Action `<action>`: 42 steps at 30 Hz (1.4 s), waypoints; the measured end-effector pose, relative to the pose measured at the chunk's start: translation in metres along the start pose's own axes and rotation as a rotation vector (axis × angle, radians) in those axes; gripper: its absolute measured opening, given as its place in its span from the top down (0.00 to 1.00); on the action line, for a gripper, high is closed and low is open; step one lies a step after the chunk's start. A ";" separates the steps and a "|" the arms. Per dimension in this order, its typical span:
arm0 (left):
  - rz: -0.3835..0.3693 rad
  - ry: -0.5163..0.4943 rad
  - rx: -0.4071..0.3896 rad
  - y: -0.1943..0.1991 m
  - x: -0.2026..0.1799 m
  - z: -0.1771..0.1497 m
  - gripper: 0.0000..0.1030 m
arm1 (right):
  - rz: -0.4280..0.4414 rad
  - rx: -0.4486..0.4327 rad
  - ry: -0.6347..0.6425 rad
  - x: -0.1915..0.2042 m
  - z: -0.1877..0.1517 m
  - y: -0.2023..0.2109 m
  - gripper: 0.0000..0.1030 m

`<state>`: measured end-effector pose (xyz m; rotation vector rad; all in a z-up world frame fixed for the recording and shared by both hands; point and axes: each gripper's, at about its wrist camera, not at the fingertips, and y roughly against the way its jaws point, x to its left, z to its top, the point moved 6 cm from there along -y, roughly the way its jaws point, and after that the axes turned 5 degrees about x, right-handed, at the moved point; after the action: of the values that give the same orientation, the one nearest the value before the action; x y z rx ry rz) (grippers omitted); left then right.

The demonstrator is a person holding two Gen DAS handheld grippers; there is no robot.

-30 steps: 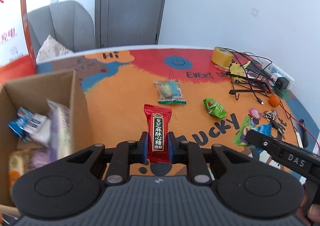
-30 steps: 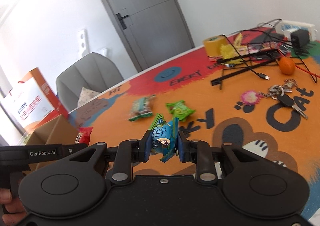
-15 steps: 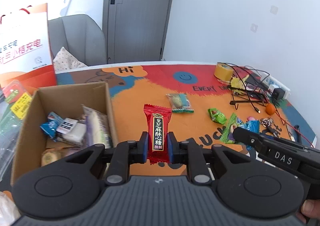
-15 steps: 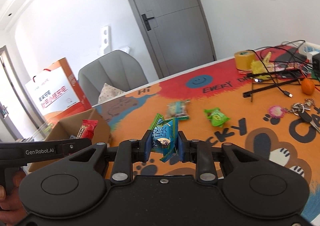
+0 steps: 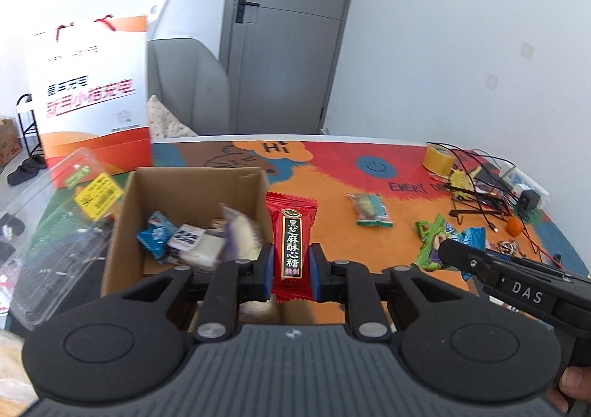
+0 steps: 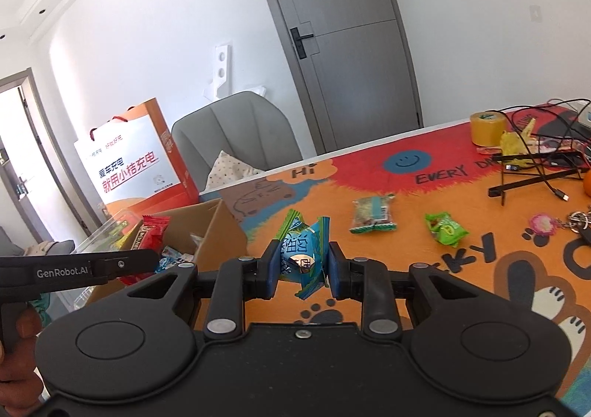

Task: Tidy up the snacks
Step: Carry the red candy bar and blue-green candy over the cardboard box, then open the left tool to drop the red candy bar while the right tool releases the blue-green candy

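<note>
Cardboard box point(image 5: 122, 232) holds several wrapped snacks point(image 5: 192, 239), its flaps open.

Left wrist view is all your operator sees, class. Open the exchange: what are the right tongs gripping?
Observer: The right tongs are shut on a blue and green snack packet.
Operator: Is it above the cardboard box?
Observer: Seemingly not; the box lies to its left, and a paw print on the mat shows beneath it.
Operator: And my red candy packet?
Observer: From that side it shows against the box's open top.
</note>
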<state>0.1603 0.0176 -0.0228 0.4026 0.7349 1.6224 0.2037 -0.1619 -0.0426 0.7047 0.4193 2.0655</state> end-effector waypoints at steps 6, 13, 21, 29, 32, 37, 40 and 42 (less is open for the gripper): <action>0.031 0.032 0.005 0.004 0.027 -0.003 0.82 | 0.033 -0.004 0.016 0.022 0.005 -0.008 0.74; 0.047 0.069 0.025 -0.001 0.060 -0.005 0.82 | 0.052 0.017 0.054 0.049 0.008 -0.025 0.74; 0.040 0.078 0.073 -0.013 0.077 -0.011 0.79 | 0.074 0.052 0.089 0.075 0.007 -0.044 0.74; 0.032 0.120 0.083 -0.010 0.100 -0.013 0.69 | 0.103 0.087 0.123 0.102 0.006 -0.060 0.74; 0.025 0.126 0.073 -0.004 0.107 -0.013 0.65 | 0.119 0.103 0.132 0.113 0.004 -0.066 0.74; 0.020 0.135 0.054 0.005 0.113 -0.012 0.51 | 0.166 0.135 0.138 0.130 -0.004 -0.070 0.73; 0.020 0.140 0.042 0.007 0.114 -0.012 0.47 | 0.176 0.148 0.140 0.134 -0.007 -0.068 0.66; 0.017 0.143 0.045 0.007 0.114 -0.013 0.46 | 0.155 0.131 0.138 0.130 -0.007 -0.064 0.59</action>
<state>0.1250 0.1250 -0.0442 0.3282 0.8789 1.6654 0.1830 -0.0181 -0.0399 0.6929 0.5991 2.2567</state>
